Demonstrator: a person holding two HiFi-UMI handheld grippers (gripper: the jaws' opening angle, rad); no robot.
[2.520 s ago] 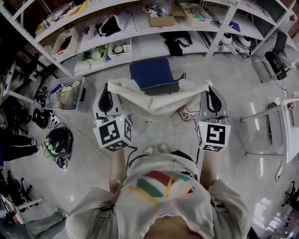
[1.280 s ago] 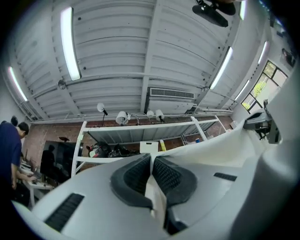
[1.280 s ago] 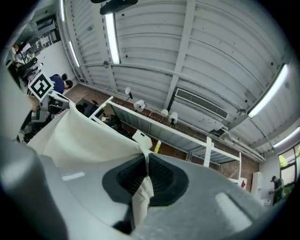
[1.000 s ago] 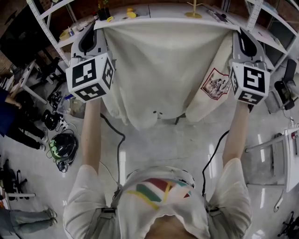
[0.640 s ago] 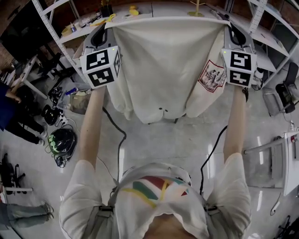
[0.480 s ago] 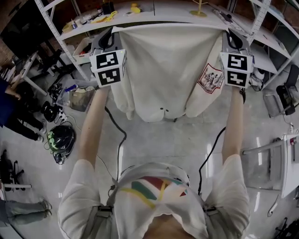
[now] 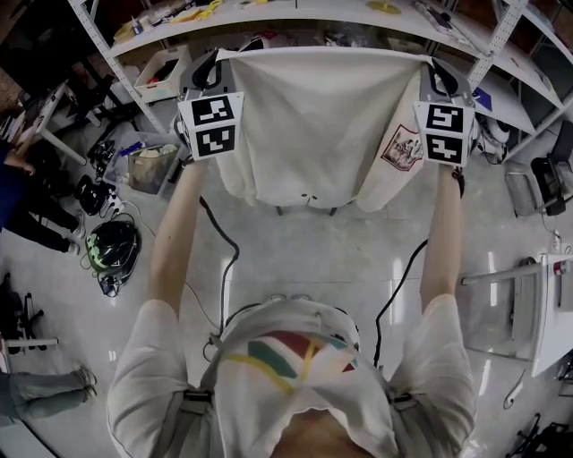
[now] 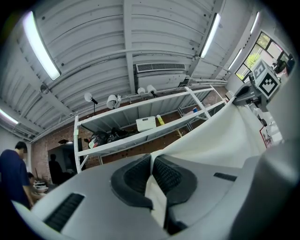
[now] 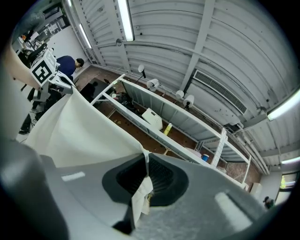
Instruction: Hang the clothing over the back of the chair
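Note:
A cream garment (image 7: 318, 125) hangs spread flat between my two grippers, held out at arm's length. My left gripper (image 7: 213, 61) is shut on its upper left corner and my right gripper (image 7: 436, 66) on its upper right corner. A printed patch (image 7: 400, 148) shows on the right sleeve. The chair is hidden behind the cloth; only thin dark legs (image 7: 278, 211) peek out below the hem. In the left gripper view the pads (image 8: 164, 174) pinch a fold of cloth (image 8: 225, 140). The right gripper view shows its pads (image 9: 158, 177) pinching the cloth (image 9: 75, 126) the same way.
White shelving (image 7: 295, 13) with boxes runs across the back, beyond the garment. A clear bin (image 7: 152, 165), a helmet (image 7: 112, 250) and cables (image 7: 219, 268) lie on the floor at left. A white table (image 7: 537, 304) stands at right. A person (image 7: 18, 201) is at the far left.
Both grippers have lifted the garment from low over the blue chair up to arm's length, spreading it flat. The chair seat is now hidden behind the cloth.

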